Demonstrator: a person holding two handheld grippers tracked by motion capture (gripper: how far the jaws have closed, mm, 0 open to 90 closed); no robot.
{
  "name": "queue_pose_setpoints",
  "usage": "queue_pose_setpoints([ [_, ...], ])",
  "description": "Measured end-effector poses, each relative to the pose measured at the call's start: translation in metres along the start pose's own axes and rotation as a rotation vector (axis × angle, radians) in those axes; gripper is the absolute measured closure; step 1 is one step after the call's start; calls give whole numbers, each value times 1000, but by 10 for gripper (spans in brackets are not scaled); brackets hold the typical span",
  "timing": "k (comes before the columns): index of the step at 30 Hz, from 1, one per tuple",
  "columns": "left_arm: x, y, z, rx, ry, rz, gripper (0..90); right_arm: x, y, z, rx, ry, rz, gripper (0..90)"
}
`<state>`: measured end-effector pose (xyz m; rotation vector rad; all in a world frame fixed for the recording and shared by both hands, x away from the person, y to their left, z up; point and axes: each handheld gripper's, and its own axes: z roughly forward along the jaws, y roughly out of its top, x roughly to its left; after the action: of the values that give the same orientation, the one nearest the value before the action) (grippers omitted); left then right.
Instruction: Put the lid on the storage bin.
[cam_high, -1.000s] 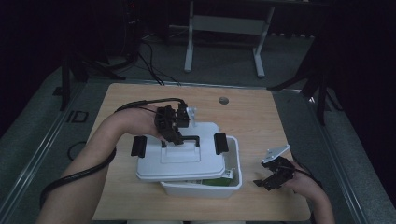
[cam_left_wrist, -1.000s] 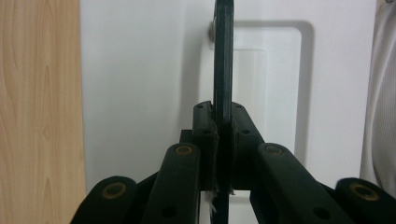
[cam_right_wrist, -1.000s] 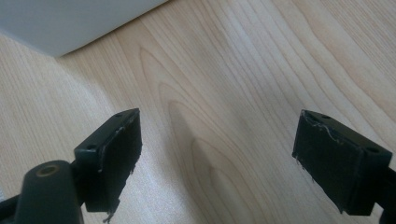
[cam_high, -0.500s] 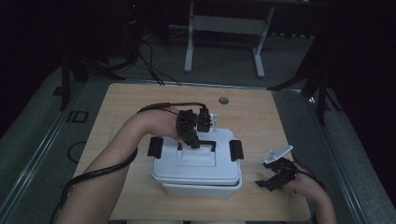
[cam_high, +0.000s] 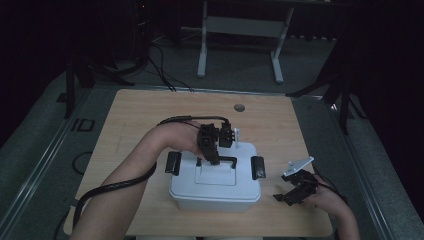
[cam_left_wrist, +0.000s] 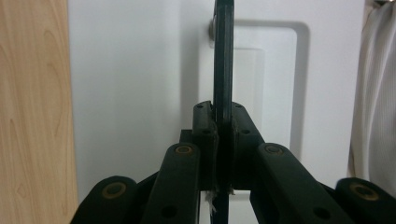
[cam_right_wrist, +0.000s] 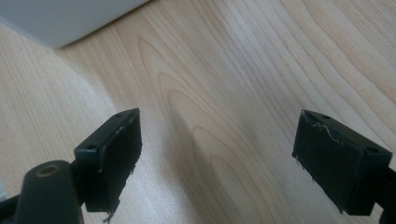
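A: Item, white lid: seated on the storage box at mid-table; left gripper clamped on its black handle.

B: Right gripper?

A: Jaws wide, empty, over the table beside the box.

B: Step?

A: Lid placement, probably. Next: release the handle, press the side latches.

- The table is pale wood with a clear grain and a smooth, matt face.
- The white box and its lid look like smooth plastic with a soft sheen.
- The lid's handle is dark plastic, smooth and slightly glossy.
- The side clips look like black matt plastic.
- The right gripper has pads that are black, matt and rubbery, frayed at the edges.
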<state>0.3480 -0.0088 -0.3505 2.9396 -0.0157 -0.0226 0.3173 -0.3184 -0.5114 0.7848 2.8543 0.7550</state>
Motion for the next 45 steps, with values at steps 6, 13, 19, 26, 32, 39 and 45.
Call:
queue_pose_setpoints([
  [6, 3, 1, 8, 18, 4, -5, 842, 0, -2, 2, 0, 4, 1, 150],
  [13, 4, -2, 8, 16, 13, -29, 830, 0, -3, 4, 6, 7, 2, 150],
  [19, 7, -10, 2, -41, -6, -74, 479, 1, -1, 3, -3, 8, 1, 150],
  [26, 9, -22, -7, -90, -12, -102, 257, 1, 0, 4, -3, 8, 3, 150],
  [32, 10, -38, -10, -98, 20, -128, 201, 2, 0, 6, -3, 9, 6, 150],
  [39, 9, -64, -12, -128, 40, -166, 178, 3, 1, 7, -14, 5, 12, 150],
  [45, 8, -88, -12, -177, 72, -204, 145, 2, 2, 6, -30, -5, 20, 150],
])
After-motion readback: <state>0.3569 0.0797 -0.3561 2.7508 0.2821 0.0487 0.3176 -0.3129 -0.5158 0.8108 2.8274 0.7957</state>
